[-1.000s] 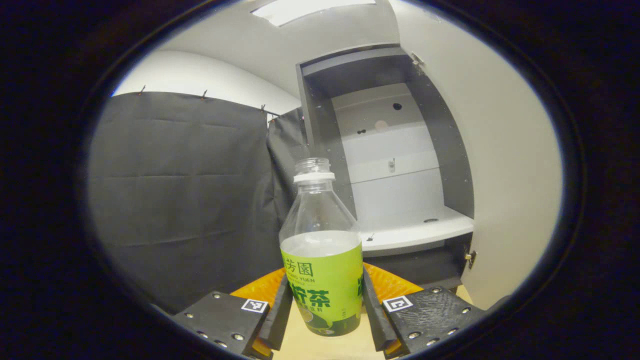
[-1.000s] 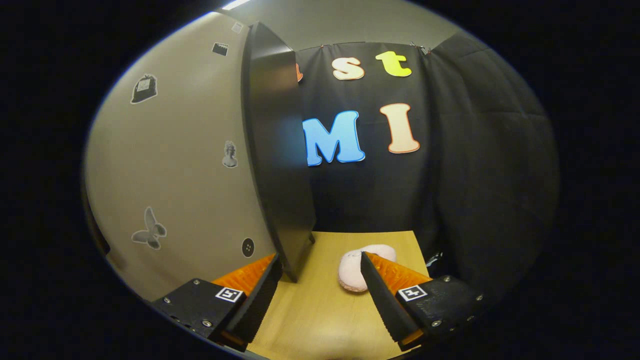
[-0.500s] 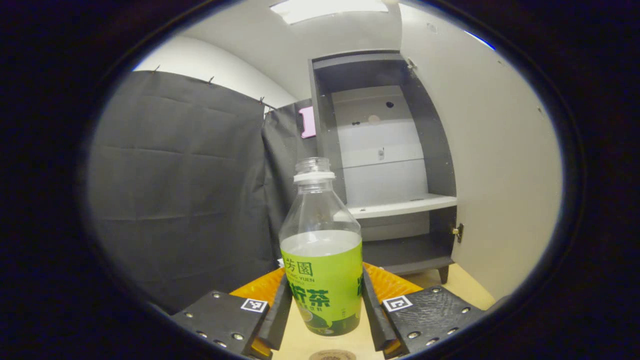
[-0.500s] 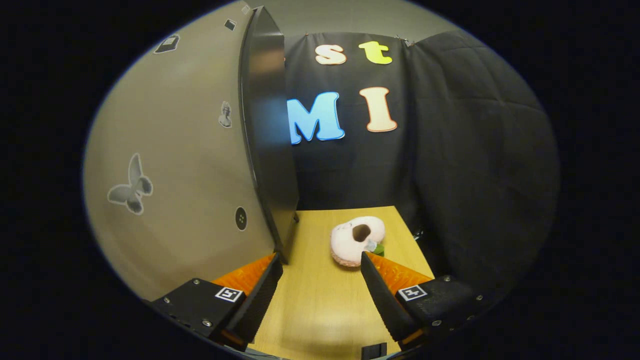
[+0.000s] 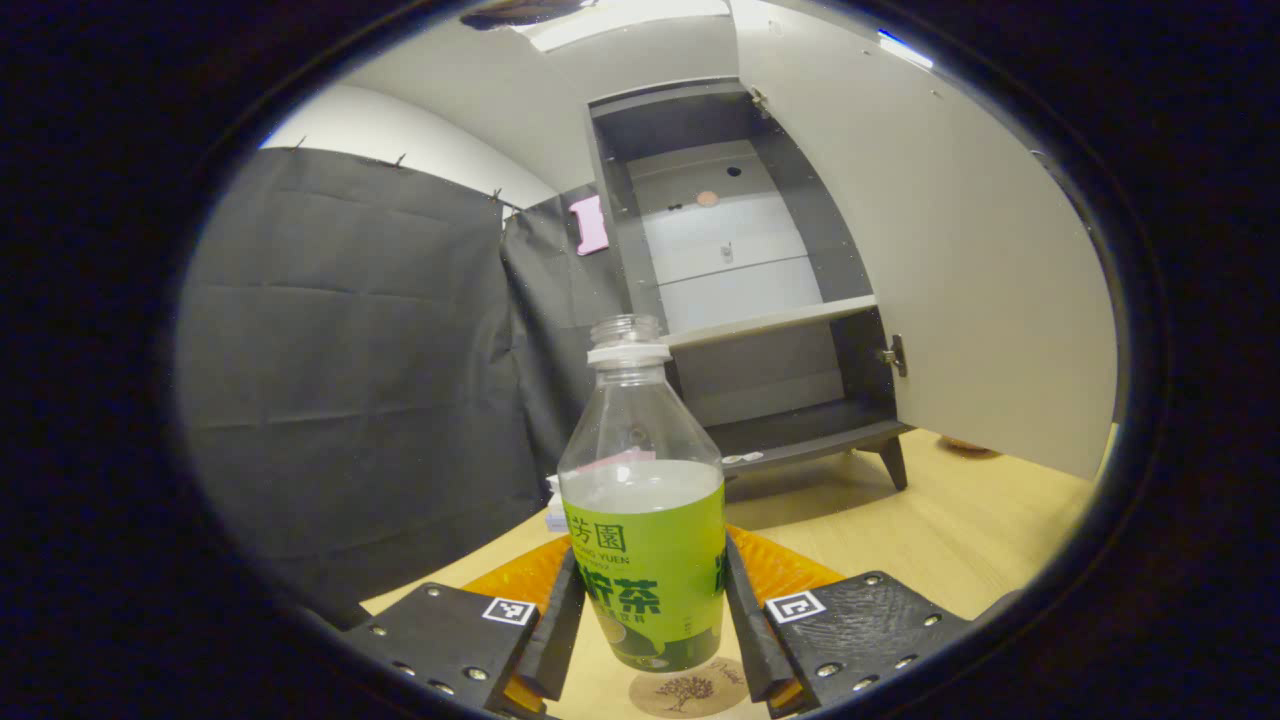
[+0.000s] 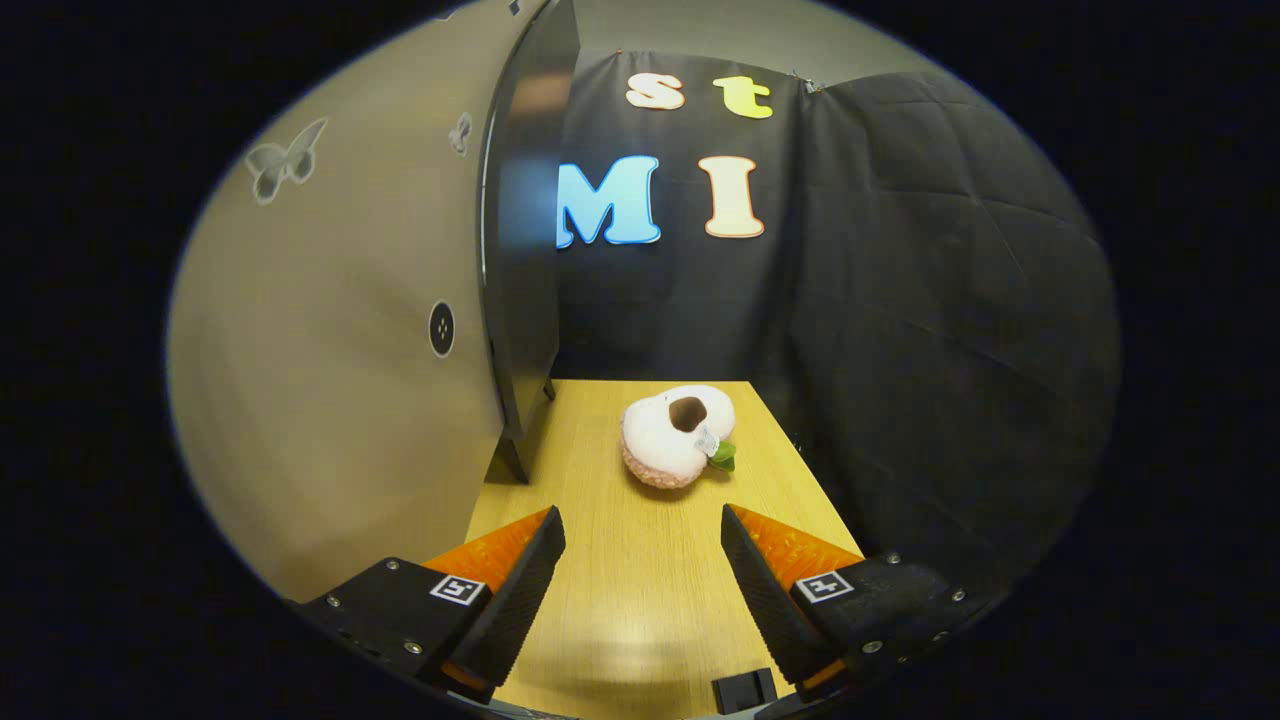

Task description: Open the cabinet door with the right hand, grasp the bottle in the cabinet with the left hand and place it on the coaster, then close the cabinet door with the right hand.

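My left gripper [image 5: 645, 640] clamps the bottle [image 5: 643, 520], green label with Chinese characters, above the coaster [image 5: 690, 692]. Right gripper [image 6: 640, 580] wide, near cabinet door [image 6: 350, 330].

Black-draped booth around a pale wooden table

Dark cloth [image 5: 350, 330] hangs pinned along its top edge on the left, with a white wall [image 5: 400, 125] curving above it and a bright ceiling light [image 5: 620, 15] overhead. The wooden tabletop [image 6: 640, 560] runs back to more black cloth [image 6: 900, 300], creased in faint folds on the right.
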Tool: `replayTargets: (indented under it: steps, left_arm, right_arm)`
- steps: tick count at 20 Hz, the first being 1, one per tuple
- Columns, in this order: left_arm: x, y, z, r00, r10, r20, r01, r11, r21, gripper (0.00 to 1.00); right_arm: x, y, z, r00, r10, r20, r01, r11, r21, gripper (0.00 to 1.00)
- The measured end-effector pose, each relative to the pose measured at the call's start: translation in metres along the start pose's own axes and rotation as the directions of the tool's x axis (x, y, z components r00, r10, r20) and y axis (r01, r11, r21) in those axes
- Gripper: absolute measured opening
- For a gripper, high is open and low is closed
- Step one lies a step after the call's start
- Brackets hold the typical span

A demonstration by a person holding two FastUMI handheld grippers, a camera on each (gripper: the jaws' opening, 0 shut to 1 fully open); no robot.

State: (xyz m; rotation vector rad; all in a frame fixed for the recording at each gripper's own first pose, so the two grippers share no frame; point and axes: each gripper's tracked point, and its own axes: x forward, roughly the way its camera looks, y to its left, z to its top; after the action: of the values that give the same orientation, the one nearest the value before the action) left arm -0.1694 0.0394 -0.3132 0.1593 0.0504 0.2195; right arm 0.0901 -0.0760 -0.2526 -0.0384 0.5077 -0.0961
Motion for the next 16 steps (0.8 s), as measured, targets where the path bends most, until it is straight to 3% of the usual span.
replayTargets:
  steps: [4,9,12,14,16]
  left_arm:
    - [0.0,-0.006,-0.05,1.0,-0.006,-0.013,0.006,1.0,-0.016,0.68]
    - [-0.02,-0.014,-0.063,0.999,-0.052,0.016,0.052,0.997,-0.059,0.68]
    - [-0.022,-0.009,-0.066,0.999,-0.038,0.025,0.04,0.995,-0.087,0.69]
    - [-0.022,-0.005,-0.068,1.0,-0.023,0.017,0.025,0.997,-0.078,0.78]
    - [-0.022,-0.002,-0.056,0.999,-0.018,0.045,0.021,0.997,-0.068,0.96]
  right_arm:
    - [0.002,0.004,-0.027,0.998,0.012,-0.059,-0.015,0.999,-0.047,0.96]
    - [-0.002,0.016,-0.055,0.994,0.032,-0.106,-0.04,0.997,-0.067,0.96]
    - [-0.008,0.028,-0.059,0.991,0.057,-0.117,-0.067,0.995,-0.08,0.96]
    - [-0.01,0.032,-0.056,0.991,0.069,-0.117,-0.079,0.993,-0.083,0.96]
    - [-0.01,0.033,-0.052,0.991,0.071,-0.113,-0.081,0.993,-0.086,0.95]
